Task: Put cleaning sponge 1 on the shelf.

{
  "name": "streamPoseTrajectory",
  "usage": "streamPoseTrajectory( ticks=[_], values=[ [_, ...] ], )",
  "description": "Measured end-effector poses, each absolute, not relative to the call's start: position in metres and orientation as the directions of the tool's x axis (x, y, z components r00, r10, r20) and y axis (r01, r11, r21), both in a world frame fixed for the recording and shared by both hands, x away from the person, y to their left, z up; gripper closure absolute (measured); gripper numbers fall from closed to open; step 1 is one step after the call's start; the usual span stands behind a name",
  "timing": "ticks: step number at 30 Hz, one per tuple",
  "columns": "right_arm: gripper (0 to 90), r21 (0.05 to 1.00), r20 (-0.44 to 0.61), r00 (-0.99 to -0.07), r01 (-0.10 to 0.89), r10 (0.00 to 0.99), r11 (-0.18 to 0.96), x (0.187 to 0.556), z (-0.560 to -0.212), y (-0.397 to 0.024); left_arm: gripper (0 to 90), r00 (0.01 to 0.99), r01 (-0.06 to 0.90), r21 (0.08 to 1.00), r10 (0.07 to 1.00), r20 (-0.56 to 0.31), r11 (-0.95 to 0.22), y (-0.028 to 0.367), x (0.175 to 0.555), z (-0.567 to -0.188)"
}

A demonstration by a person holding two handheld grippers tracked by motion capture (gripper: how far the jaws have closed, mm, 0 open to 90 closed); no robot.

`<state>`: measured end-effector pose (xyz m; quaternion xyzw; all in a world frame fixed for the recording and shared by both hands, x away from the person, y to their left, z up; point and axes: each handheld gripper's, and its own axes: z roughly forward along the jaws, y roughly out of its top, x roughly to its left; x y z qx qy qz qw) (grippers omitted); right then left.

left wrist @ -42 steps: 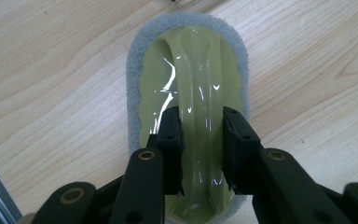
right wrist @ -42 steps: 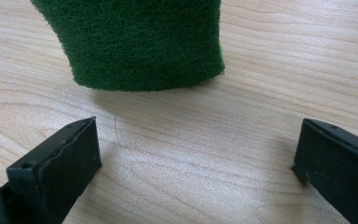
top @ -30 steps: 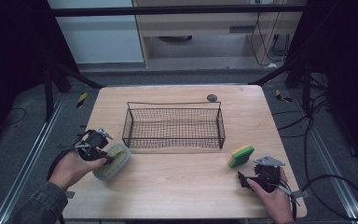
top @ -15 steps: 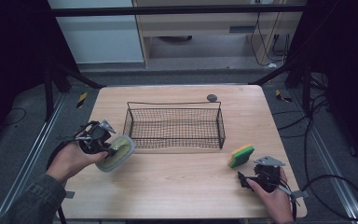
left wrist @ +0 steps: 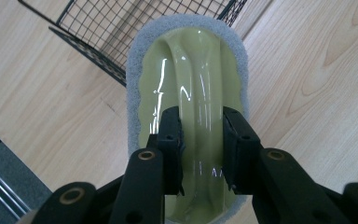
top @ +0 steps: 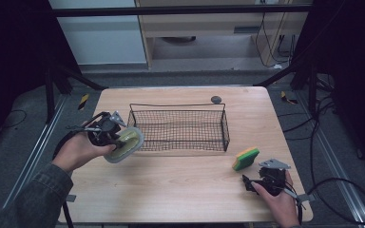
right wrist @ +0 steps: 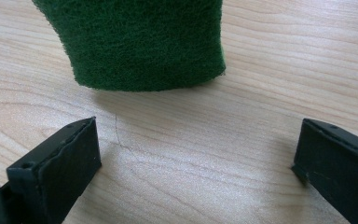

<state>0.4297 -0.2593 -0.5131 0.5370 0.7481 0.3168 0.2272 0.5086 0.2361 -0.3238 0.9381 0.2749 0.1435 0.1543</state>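
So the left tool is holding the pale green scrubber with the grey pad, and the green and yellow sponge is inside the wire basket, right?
Not quite. The high view shows the green and yellow sponge lying on the wooden table, outside the black wire basket. The left tool does hold the pale green scrubber.

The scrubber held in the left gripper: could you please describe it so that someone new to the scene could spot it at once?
Start at the black wire basket in the middle of the wooden table and go to its left end. There the left gripper holds the scrubber by its raised handle ridge. It is oval, pale green and glossy with a grey pad rim, unlike the blocky yellow-and-green sponge lying at the right.
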Motion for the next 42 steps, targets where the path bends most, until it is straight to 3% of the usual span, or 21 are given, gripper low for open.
streamPoseTrajectory(
  ticks=[22, 42],
  values=[
    [0.5, 0.721, -0.003, -0.324, 0.655, 0.946, 0.226, 0.431, -0.514, -0.259, 70.7, 0.845, 0.365, 0.399, 0.479, 0.237, -0.841, 0.215, 0.566, -0.298],
    [0.5, 0.721, -0.005, -0.325, 0.655, 0.946, 0.228, 0.431, -0.514, -0.259, 70.6, 0.874, 0.271, 0.394, 0.396, 0.282, -0.878, 0.198, 0.577, -0.299]
  ],
)
